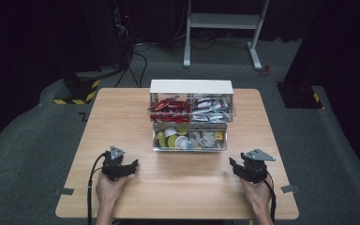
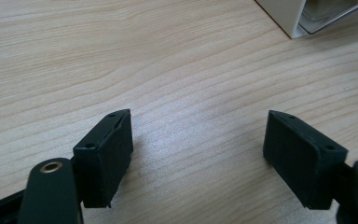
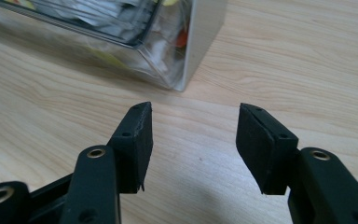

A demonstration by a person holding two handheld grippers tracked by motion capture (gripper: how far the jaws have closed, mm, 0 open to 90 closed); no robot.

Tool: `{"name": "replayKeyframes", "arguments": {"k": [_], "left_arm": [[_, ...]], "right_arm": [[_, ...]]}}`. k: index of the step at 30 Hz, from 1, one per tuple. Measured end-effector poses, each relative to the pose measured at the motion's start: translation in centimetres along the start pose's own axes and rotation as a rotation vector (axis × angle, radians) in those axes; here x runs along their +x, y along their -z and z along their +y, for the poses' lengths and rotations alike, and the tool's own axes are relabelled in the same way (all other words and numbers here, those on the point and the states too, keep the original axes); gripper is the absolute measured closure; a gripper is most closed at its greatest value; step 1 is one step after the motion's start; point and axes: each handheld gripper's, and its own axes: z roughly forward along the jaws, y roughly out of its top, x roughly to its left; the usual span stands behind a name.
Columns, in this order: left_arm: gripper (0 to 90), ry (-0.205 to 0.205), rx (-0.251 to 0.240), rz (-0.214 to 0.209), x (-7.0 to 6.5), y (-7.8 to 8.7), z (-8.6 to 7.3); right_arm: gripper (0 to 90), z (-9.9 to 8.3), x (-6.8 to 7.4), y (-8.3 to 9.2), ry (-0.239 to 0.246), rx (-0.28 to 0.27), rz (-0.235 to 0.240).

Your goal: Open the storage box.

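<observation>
While both hands rest on the desk [image 1: 122, 187], nothing has yet been taken up, so the work is judged to be at its very start. The left tongs [image 1: 132, 167] are spread wide with only bare wood between the jaws, and the right tongs [image 1: 235, 167] stand parted too, somewhat narrower, equally empty. Ahead of and between the two tongs, well apart from either, a clear plastic two-tier drawer box [image 1: 190, 115] with a white top is seen; its lower drawer [image 1: 189, 147] is pulled out toward the tongs. Glossy red packets and silvery sachets are held in the upper tier, round yellow and white pieces in the lower. Every reach and grasp is still left to be done. The pale wood grain is smooth and matte; the jaw pads [image 3: 137, 140] are flat, black and rubbery.
</observation>
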Motion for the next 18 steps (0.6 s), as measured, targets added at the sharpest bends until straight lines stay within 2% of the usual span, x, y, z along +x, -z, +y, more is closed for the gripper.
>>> {"name": "replayKeyframes", "arguments": {"k": [4, 9, 12, 18], "left_arm": [[21.7, 0.001, 0.007, 0.0, 0.0, 0.0, 0.0], [18.3, 0.005, 0.01, -0.002, 0.0, -0.1, 0.0], [16.8, 0.002, 0.013, -0.001, 0.0, -0.1, 0.1], [15.1, 0.001, 0.016, -0.002, 0.0, -0.2, 0.1]], "right_arm": [[45.5, 0.7, 0.0, 0.5, 0.014, -0.007, 0.002], [44.1, 1.3, -0.1, 1.1, -0.006, -0.031, 0.015], [44.8, 2.0, -0.3, 1.3, -0.019, -0.037, 0.048], [45.3, 3.2, 0.0, 1.7, -0.002, -0.073, 0.096]]}}
